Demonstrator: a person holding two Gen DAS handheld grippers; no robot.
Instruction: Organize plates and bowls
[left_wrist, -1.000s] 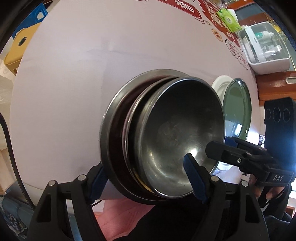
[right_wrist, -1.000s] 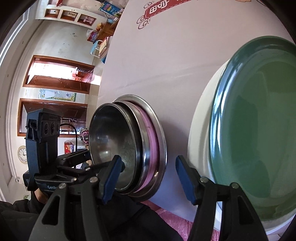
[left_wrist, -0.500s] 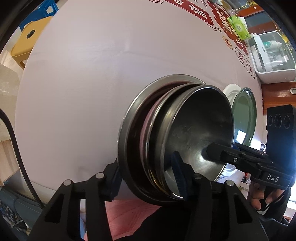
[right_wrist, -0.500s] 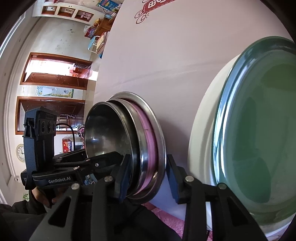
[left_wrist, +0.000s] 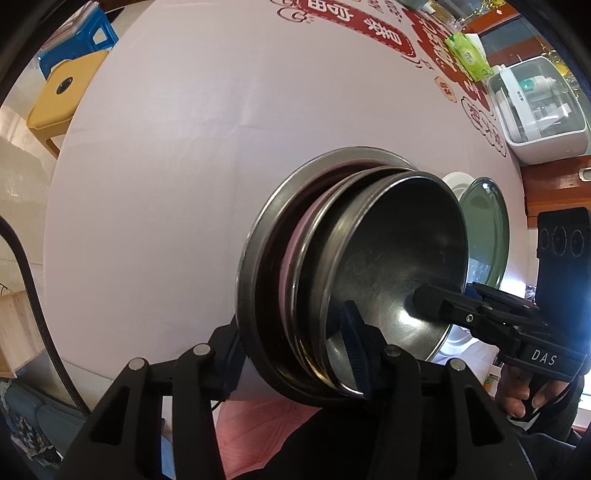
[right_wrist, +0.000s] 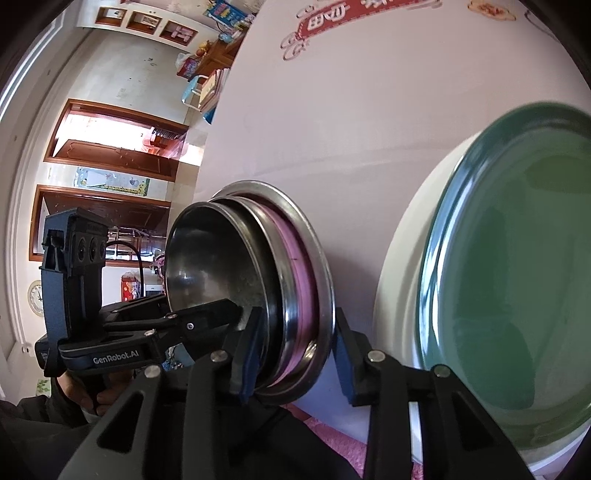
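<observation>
Round, shiny steel bowls (left_wrist: 399, 258) nest on smooth white table (left_wrist: 166, 166).

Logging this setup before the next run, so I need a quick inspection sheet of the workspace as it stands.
Surface: round table, pale cover, red print at far edge.
Job's things: nested steel bowls and pink dish in a steel plate; green plate on white plate.
Clutter: tissue pack, white storage box.
Grippers: left gripper and right gripper both clamp the steel stack's rim, jaws just closed.
Cables: black cable off the table's edge.
Surroundings: yellow stool, blue stool, wooden doors.
</observation>
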